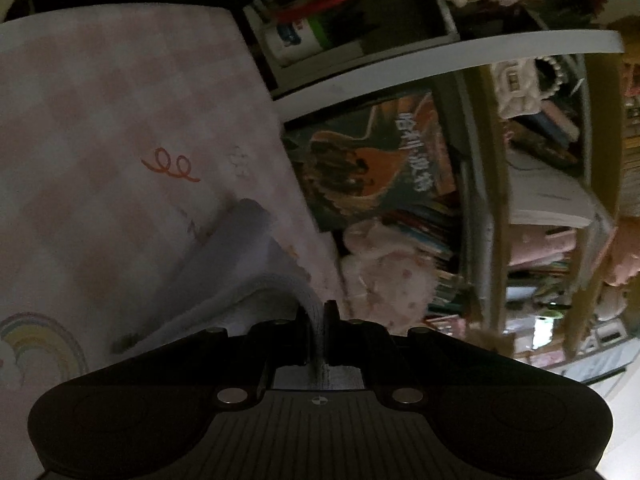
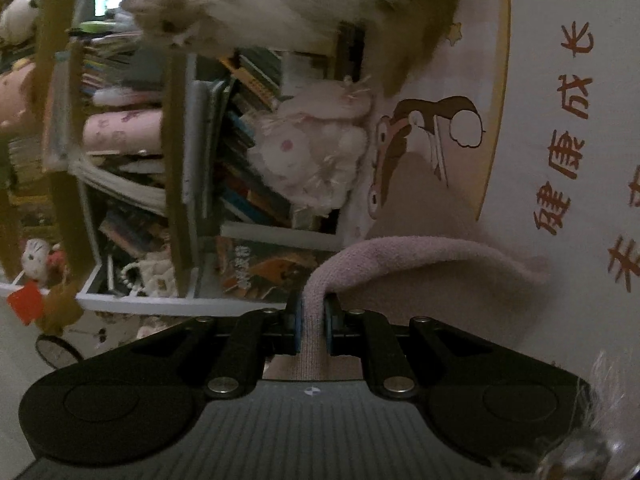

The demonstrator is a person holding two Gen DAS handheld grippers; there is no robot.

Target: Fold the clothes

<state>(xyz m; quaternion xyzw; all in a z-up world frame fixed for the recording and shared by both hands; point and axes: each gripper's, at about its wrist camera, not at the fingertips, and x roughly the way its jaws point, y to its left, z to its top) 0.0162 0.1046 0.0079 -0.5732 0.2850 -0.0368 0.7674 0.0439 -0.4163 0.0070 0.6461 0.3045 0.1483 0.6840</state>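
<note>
Left hand-held gripper (image 1: 316, 332): jaws pinched tight on a ribbed edge of the garment (image 1: 248, 240), likely a cuff or hem. Fabric bunches right at the pads, the rest trails away onto the checked pink sheet (image 1: 100, 120) with the rainbow print (image 1: 40, 344). Bed or worktop under the sheet: can't tell.

Right hand-held gripper (image 2: 312, 320): also clamped, on a rolled edge of pink knit cloth (image 2: 420, 256) that arches out of the jaws and drops onto the printed cover (image 2: 560, 120) with red characters. Same garment as on the left? Probably, can't confirm.

Handling, my read: light, soft, fully limp. No stiffness, so it sags between two holds and needs tension to stay flat. Fuzzy knit gives the pads good friction, low slip risk. Not fragile, though loops could snag. Best holds: thick ribbed edges or corners, as now. A pinch mid-panel would just bunch it.

Looks: pale lilac-grey in the dim left view, dusty pink in the right view. Terry-like nap, ribbed band at the edge. Fold state not readable from here. Bookshelf (image 2: 200, 160) and plush toy (image 2: 312, 152) sit behind, well apart.
</note>
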